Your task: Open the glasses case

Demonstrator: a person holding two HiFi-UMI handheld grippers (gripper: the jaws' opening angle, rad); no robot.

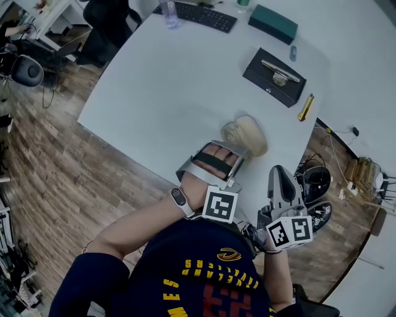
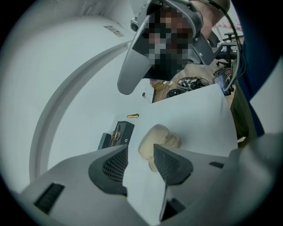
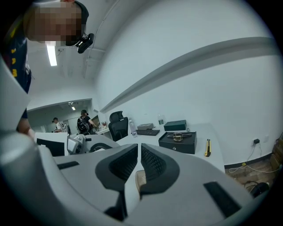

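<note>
The beige glasses case lies near the white table's front right edge, and its two halves look parted. My left gripper points at its near side. In the left gripper view that gripper is open with only bare table between the jaws, and the case sits just past the right fingertip. My right gripper hangs off the table edge to the right of the case. It is shut on nothing, and a sliver of the case shows below its jaws.
A black box with a metal piece on top lies beyond the case, and a yellow utility knife to its right. A green box, a keyboard and a bottle line the far edge. Cables and gear lie on the floor at the right.
</note>
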